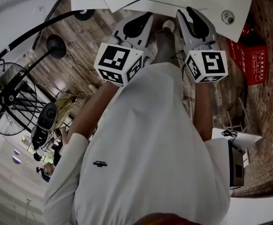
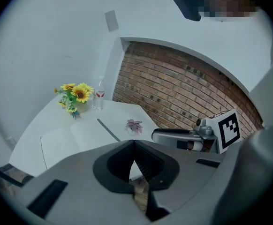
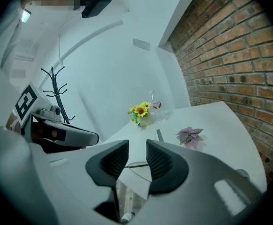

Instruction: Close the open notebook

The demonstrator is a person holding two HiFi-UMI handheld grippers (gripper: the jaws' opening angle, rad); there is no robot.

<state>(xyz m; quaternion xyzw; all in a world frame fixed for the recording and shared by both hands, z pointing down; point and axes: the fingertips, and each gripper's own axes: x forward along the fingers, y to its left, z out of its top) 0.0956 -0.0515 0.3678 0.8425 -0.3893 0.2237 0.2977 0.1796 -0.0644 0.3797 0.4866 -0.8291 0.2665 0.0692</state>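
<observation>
**A:** Left gripper view?

**B:** Left gripper [image 2: 134, 144]: smooth grey shell, ribbed dark pads pressed together at the tips, nothing pinched. Beyond it the open notebook [image 2: 75, 139] lies flat on the white table [image 2: 127, 109], pages blank, with a dark strip along the spine. Sunflowers [image 2: 75, 94] and a clear bottle [image 2: 98, 95] stand at the far corner. A purple leaf sprig [image 2: 135, 124] lies near the right page.

**A:** Right gripper view?

**B:** Right gripper [image 3: 137, 157]: pads spread, empty, with the table's near corner showing through the gap. A rough brick wall [image 3: 230, 50] runs along the table's right side. That half of the top is bare but for the sprig.

**A:** Head view?

**B:** Both grippers are held side by side, angled down, tips toward the table's near edge. The marker cubes [image 1: 118, 62] sit back against the person's white shirt [image 1: 150, 149]. Plank floor [image 1: 80, 46] underneath.
</observation>
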